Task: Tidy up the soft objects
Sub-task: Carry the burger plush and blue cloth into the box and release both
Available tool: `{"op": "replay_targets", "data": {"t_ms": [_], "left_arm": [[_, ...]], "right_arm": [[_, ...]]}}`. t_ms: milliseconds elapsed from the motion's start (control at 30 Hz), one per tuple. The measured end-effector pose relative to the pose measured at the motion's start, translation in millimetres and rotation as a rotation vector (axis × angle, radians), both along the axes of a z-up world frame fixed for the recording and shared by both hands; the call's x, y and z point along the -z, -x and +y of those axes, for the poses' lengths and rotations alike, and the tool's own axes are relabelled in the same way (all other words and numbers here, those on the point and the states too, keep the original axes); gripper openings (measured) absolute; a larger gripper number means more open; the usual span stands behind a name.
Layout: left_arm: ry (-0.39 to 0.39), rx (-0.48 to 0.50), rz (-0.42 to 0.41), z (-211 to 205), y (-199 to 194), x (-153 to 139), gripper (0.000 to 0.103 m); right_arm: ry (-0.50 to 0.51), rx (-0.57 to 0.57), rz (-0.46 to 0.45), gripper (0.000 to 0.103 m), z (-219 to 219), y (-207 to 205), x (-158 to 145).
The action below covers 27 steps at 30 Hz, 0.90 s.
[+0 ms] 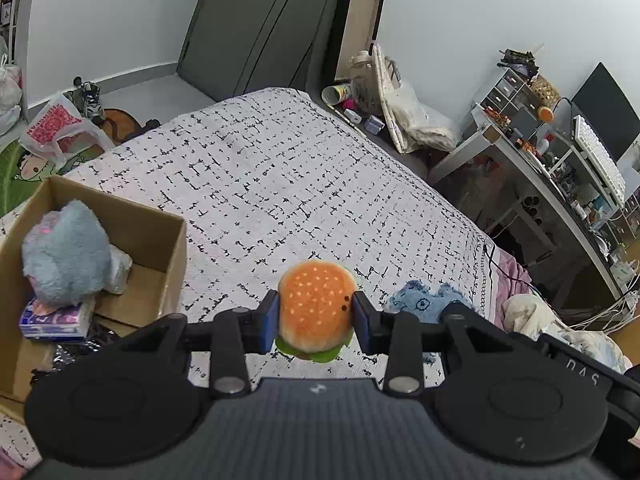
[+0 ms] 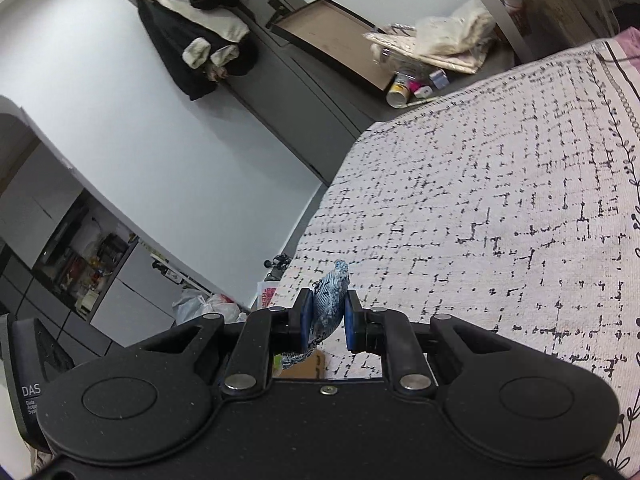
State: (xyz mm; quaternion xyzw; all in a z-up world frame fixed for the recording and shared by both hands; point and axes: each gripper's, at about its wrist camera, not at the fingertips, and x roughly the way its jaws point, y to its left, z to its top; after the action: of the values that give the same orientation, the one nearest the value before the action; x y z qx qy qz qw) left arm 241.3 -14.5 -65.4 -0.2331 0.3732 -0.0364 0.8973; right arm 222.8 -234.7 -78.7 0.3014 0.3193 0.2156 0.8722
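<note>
Left wrist: burger plush (image 1: 316,312) upright, bun up, between jaws.

A lived-in bedroom at home: a bed (image 1: 304,184) fills the middle, a cluttered desk (image 1: 536,160) with monitor (image 1: 608,112) stands at 3 o'clock, and coats (image 2: 200,28) hang at 11 o'clock on the wall.

Your plush burger (image 1: 317,309), orange bun over green lettuce, pinched above the bed, your blue patterned soft toy (image 2: 330,304) squeezed upright, grey-blue fluffy plush (image 1: 66,256) sitting in the cardboard box (image 1: 168,256) at left
</note>
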Motion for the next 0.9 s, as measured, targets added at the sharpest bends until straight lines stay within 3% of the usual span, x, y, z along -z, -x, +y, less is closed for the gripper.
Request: {"op": "replay_targets", "data": {"t_ms": [433, 900], "left_arm": [[0.001, -0.042, -0.017, 29, 28, -5, 0.037], [0.034, -0.179, 0.006, 79, 44, 6, 0.037]], "right_arm": [[0.009, -0.028, -0.021, 0.017, 30, 25, -8], [0.038, -0.099, -0.029, 0.017, 69, 24, -10]]}}
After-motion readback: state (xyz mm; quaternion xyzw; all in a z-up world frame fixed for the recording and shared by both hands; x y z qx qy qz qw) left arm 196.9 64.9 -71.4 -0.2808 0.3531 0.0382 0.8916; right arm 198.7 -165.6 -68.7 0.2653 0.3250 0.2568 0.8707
